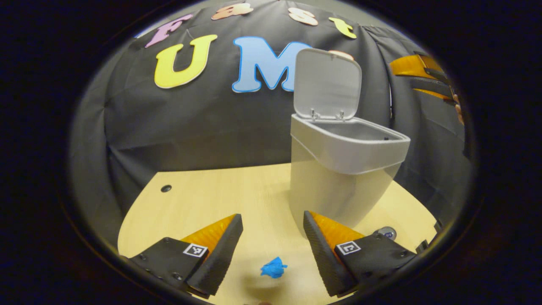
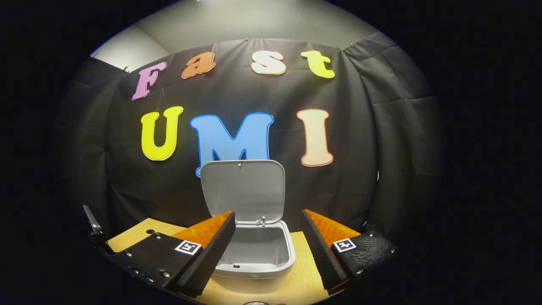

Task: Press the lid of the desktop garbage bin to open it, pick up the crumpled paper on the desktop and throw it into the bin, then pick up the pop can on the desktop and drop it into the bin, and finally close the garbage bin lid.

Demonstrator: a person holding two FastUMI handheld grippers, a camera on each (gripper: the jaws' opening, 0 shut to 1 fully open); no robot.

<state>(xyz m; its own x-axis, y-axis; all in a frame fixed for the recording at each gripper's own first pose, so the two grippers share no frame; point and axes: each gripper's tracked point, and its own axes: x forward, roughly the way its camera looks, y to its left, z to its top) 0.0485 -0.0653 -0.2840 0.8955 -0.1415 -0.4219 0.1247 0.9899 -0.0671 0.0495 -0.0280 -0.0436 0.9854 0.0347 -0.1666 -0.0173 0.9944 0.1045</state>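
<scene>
Crumpled paper (image 1: 273, 267) (blue) lies on the desktop (image 1: 237, 199) between the wide-spread, empty left gripper (image 1: 273, 250). Right gripper (image 2: 269, 250), equally parted and empty, hovers over the open bin (image 2: 254, 254), lid (image 2: 243, 190) upright; possibly the can's rim (image 2: 256, 303) below.

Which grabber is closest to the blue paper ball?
The left gripper: the paper lies on the desk between its open fingers. The right gripper is aimed at the open bin instead.

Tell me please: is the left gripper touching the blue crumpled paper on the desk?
Apart. In the left gripper view the blue crumpled paper lies on the desk between the open fingers of the left gripper, with bare wood visible on both sides.
</scene>
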